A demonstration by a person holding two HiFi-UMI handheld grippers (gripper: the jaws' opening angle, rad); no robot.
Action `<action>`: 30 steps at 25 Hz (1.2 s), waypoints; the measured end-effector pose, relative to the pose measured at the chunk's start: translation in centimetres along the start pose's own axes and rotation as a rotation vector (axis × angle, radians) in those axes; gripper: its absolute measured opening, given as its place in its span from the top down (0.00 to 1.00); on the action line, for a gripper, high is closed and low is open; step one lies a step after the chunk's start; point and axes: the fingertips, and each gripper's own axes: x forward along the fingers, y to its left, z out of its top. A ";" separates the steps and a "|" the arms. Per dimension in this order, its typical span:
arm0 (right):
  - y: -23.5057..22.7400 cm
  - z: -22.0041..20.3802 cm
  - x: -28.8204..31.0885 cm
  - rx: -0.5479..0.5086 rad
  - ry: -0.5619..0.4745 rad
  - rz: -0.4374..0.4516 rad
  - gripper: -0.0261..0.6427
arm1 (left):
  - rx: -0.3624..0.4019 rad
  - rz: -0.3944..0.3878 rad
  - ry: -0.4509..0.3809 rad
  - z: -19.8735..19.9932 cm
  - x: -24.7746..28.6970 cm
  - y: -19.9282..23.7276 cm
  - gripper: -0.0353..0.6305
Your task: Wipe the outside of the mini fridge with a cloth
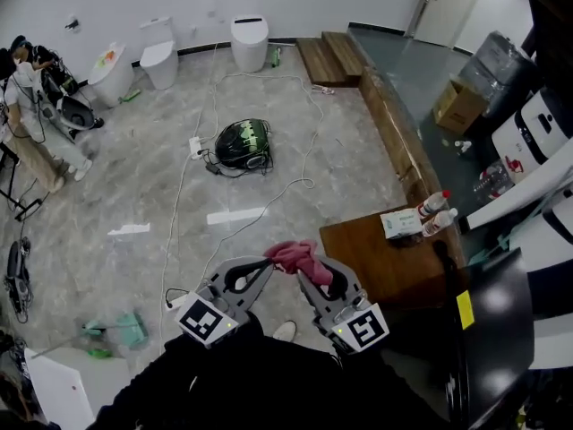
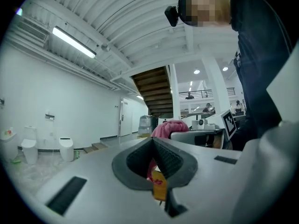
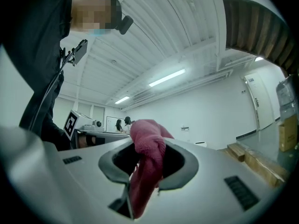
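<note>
Pink cloth (image 1: 298,256) is clamped in the tightly shut jaws of both left gripper (image 1: 266,263) and right gripper (image 1: 304,276).

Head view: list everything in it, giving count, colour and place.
cloth: one, pink, stretched between both gripper tips
toilets: three, white, along the far wall
round machine: one, green and black, mid-floor among white cables
wooden table: one, brown, right of the grippers
bottles: two, clear with red caps, at the table's far edge
cardboard box: one, tan, far right
person: one, light clothes, far left
left hand-held gripper: one, grey, bottom centre, shut on the cloth
right hand-held gripper: one, grey, beside it, shut on the cloth
</note>
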 end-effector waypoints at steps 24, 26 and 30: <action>-27.6 1.3 6.4 -0.020 -0.118 -0.881 0.79 | -0.007 -0.836 0.046 0.8 29.5 14.9 0.94; -28.2 1.3 5.3 -0.017 -0.123 -0.958 0.79 | -0.005 -0.902 0.045 0.8 30.8 14.0 0.94; -29.2 1.6 2.7 -0.015 -0.143 -1.065 0.79 | -0.011 -0.989 0.040 1.0 32.8 11.8 0.94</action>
